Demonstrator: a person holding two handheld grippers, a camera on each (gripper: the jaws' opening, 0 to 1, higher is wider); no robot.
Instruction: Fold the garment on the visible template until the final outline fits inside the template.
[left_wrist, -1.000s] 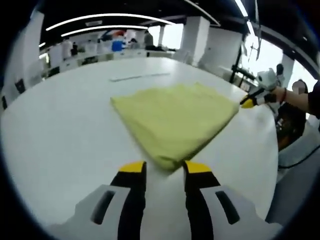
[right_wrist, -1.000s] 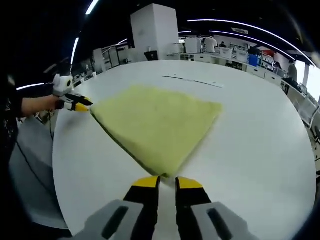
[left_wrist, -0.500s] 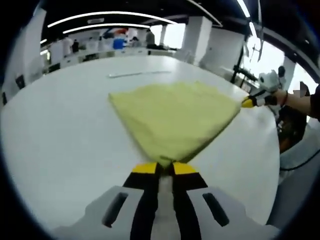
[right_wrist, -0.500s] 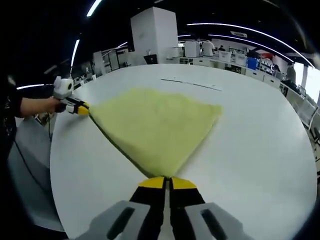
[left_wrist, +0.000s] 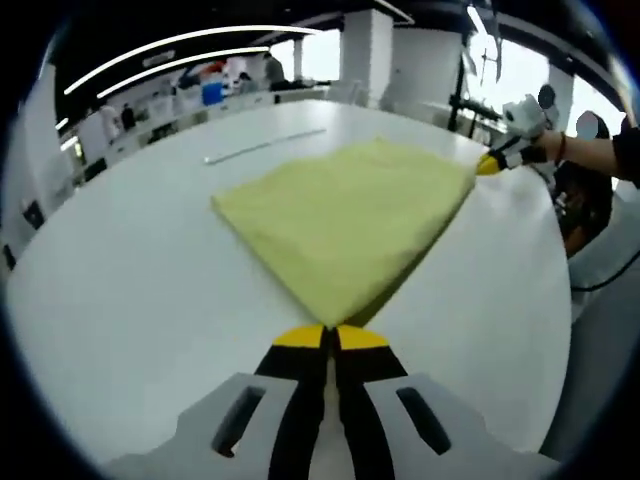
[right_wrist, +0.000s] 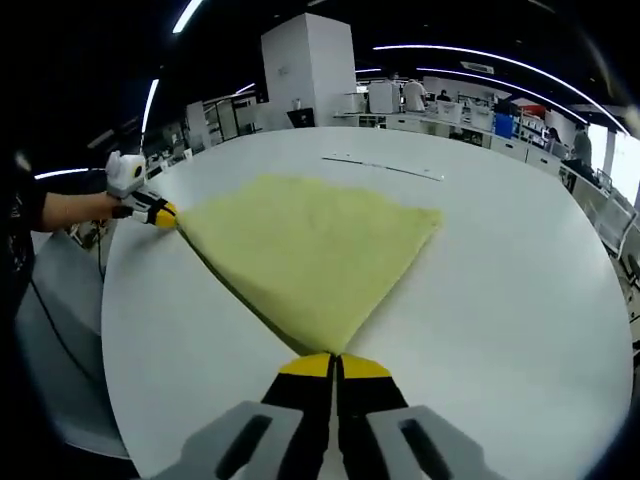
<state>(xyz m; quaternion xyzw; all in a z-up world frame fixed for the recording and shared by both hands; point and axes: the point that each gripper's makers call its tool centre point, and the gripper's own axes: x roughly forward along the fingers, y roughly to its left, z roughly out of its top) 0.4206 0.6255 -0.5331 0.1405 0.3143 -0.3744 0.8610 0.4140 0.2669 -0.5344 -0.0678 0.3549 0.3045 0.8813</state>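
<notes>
A yellow-green garment (left_wrist: 345, 215) lies folded flat as a four-cornered sheet on the round white table (left_wrist: 120, 290). My left gripper (left_wrist: 331, 337) is shut on its nearest corner in the left gripper view. The right gripper (left_wrist: 490, 163) holds the far right corner there, with a hand behind it. In the right gripper view the garment (right_wrist: 310, 245) spreads ahead of my right gripper (right_wrist: 334, 365), whose jaws are shut on the near corner. The left gripper (right_wrist: 162, 212) pinches the corner at the left edge of the cloth.
A thin dark strip (left_wrist: 265, 145) lies on the table beyond the garment, also seen as a strip (right_wrist: 385, 167) in the right gripper view. The white table (right_wrist: 500, 300) edge curves close behind both held corners. Desks, pillars and people stand far off.
Both grippers went from open jaws beside the garment's corners to shut on them. The left gripper view has since shifted a little, with the cloth still flat.
</notes>
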